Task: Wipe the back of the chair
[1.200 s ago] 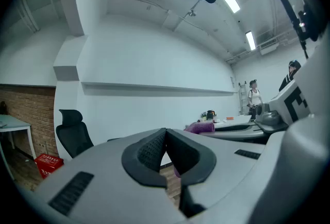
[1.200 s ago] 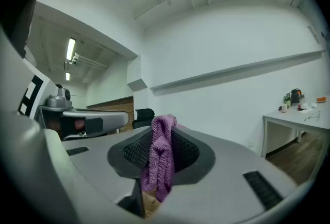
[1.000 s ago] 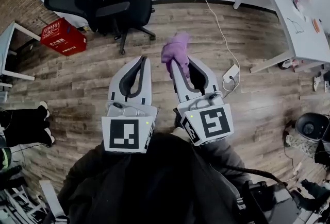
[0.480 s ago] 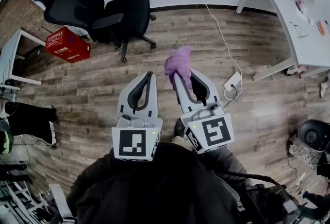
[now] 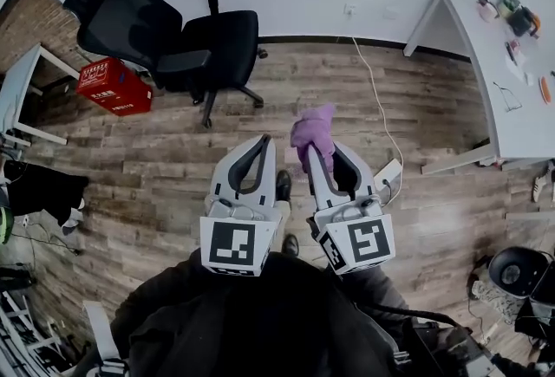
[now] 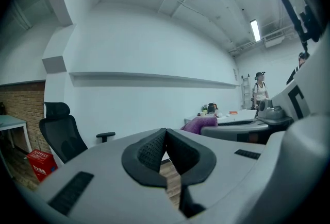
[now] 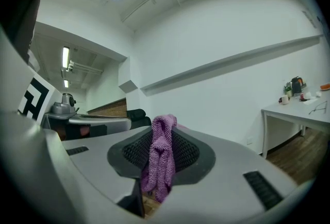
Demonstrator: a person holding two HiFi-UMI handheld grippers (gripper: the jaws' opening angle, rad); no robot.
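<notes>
A black office chair (image 5: 165, 24) stands at the back left near the white wall, its mesh back (image 6: 61, 133) tilted away and its headrest on top. My right gripper (image 5: 310, 150) is shut on a purple cloth (image 5: 313, 133), which bunches above the jaw tips and hangs between the pads (image 7: 161, 158). My left gripper (image 5: 264, 141) is shut with nothing in it (image 6: 165, 133). Both grippers are held side by side over the wooden floor, well short of the chair.
A red crate (image 5: 114, 86) sits on the floor left of the chair. A white desk (image 5: 512, 63) with small items stands at the right. A power strip and its white cable (image 5: 388, 172) lie on the floor. A round black bin (image 5: 518, 276) is at the lower right.
The chair and red crate have shifted lower and rightward in the head view, and the grippers sit lower in frame. The right gripper has kept its hold on the cloth.
</notes>
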